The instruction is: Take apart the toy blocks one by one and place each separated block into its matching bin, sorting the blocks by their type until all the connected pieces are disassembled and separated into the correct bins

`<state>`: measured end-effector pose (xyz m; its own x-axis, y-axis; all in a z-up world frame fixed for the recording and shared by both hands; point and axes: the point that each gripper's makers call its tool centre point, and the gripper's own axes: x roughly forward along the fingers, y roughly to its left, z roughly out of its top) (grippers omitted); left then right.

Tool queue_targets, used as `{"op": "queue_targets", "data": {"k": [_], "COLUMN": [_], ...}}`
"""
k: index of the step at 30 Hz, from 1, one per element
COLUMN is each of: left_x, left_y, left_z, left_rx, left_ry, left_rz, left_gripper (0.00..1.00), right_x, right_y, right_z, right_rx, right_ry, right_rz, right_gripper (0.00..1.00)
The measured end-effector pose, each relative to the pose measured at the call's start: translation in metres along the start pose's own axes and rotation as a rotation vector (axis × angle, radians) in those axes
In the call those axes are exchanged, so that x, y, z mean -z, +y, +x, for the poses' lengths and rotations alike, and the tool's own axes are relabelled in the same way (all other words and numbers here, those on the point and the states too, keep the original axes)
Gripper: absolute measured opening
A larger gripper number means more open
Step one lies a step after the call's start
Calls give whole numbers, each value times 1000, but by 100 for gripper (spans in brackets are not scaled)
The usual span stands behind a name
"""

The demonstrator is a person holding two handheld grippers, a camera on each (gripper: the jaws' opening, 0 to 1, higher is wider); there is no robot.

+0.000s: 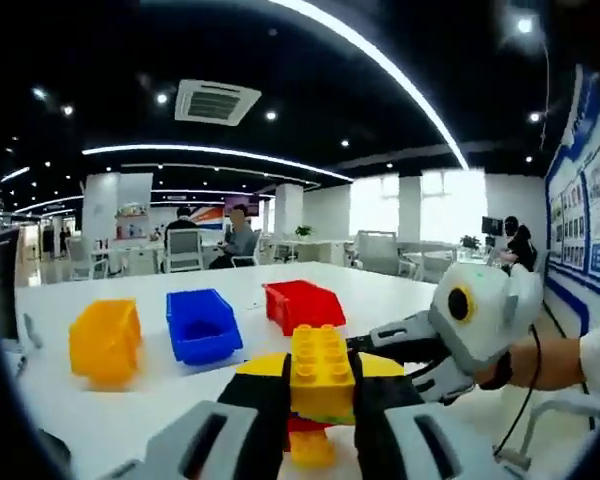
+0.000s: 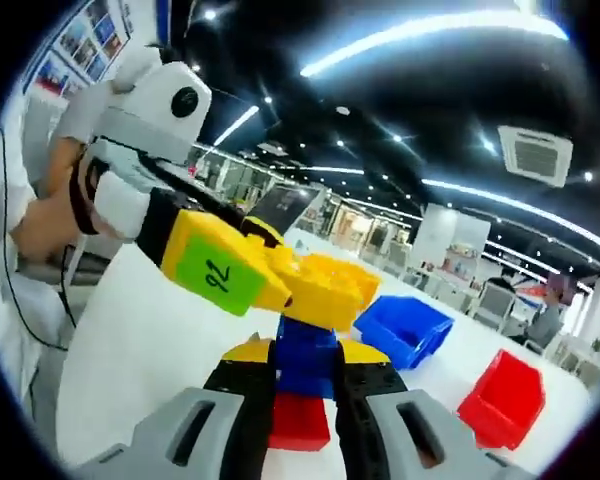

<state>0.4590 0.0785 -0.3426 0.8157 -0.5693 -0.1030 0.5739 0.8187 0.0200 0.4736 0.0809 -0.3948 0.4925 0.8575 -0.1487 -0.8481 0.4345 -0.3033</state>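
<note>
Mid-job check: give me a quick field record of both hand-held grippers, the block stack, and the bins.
left hand-held gripper: shut on yellow block
right hand-held gripper: shut on blue block
stack: yellow block joined on blue block, red block at the other end, held above the white table
bins: yellow bin, blue bin, red bin in a row on the table
blocks visible in bins: none

Both cameras are sitting very close to the toy blocks [image 1: 322,372], looking at them from opposite sides, and both are seeing the blue bin [image 1: 202,324] too.
</note>
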Motion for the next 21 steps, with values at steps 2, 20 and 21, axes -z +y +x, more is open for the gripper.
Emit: {"op": "queue_targets", "data": {"k": [2, 20, 21], "left_x": [-4, -8, -8], "left_y": [-2, 110, 120], "left_z": [-1, -7, -7], "left_rx": [19, -181, -196], "left_ry": [-23, -45, -43], "left_rz": [-36, -46, -47], "left_gripper": [25, 26, 26], "right_x": [1, 1, 1], "right_y": [-2, -3, -3], "right_z": [2, 1, 1], "right_rx": [8, 16, 16], "right_ry": [1, 1, 2], "right_rz": [-22, 45, 44], "right_gripper": [23, 24, 24]}}
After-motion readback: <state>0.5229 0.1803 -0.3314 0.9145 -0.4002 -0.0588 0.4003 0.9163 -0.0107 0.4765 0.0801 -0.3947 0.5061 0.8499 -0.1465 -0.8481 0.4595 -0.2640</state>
